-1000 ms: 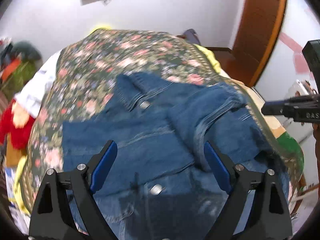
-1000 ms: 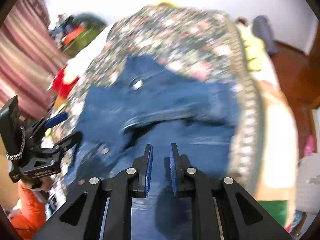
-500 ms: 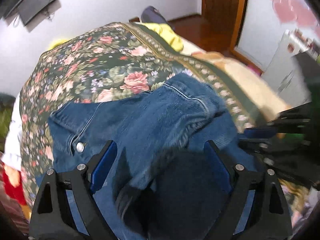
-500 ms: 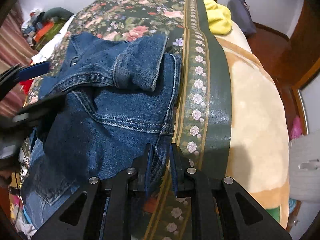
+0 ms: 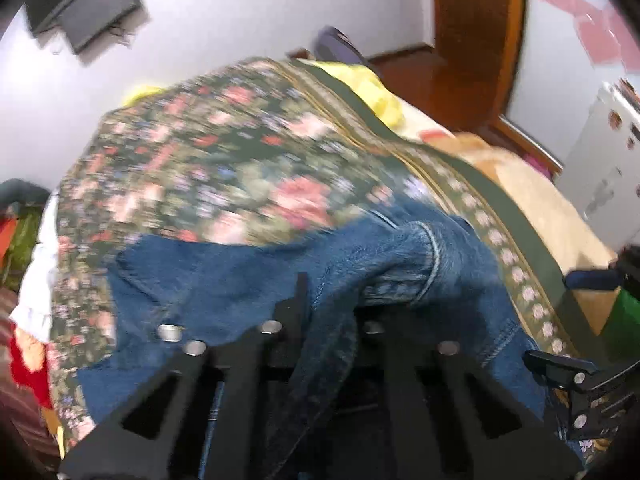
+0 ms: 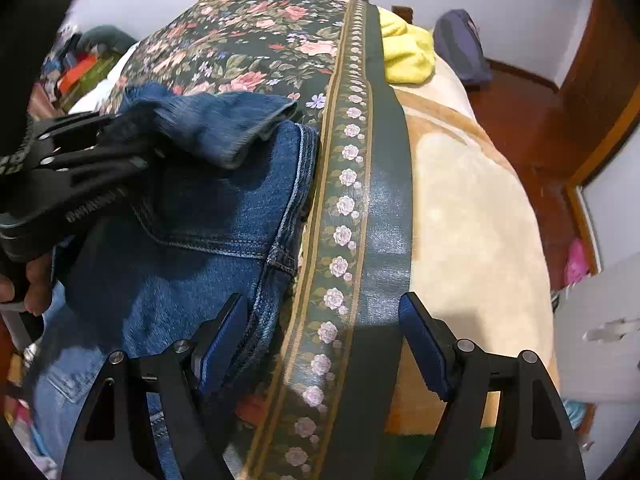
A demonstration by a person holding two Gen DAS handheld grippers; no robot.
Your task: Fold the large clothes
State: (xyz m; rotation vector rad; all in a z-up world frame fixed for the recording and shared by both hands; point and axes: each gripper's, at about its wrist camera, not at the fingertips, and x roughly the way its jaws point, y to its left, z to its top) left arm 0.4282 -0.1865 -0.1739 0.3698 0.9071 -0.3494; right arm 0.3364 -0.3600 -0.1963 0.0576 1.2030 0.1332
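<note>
A blue denim jacket (image 5: 240, 280) lies bunched on a floral bedspread (image 5: 240, 160). My left gripper (image 5: 332, 300) is shut on a fold of the denim, which drapes over and between its fingers. In the right wrist view the jacket (image 6: 208, 216) lies left of the bedspread's flowered border (image 6: 344, 208), and the left gripper (image 6: 80, 168) pinches a raised sleeve fold at the far left. My right gripper (image 6: 324, 340) has its jaws opening. Its left pad (image 6: 224, 344) rests beside the jacket's hem, and nothing is gripped. The right gripper (image 5: 576, 320) also shows at the left wrist view's right edge.
A beige blanket (image 6: 460, 220) covers the bed right of the border. A yellow cloth (image 6: 408, 56) and a dark blue-grey bundle (image 6: 460, 48) lie at the far end. A wooden door frame (image 5: 476, 40) and brown floor (image 6: 532, 120) are to the right. A hand (image 6: 36, 280) holds the left tool.
The left gripper has closed on a fold of the jacket. The right gripper, earlier shut on the jacket's edge, has let go and spread its fingers.
</note>
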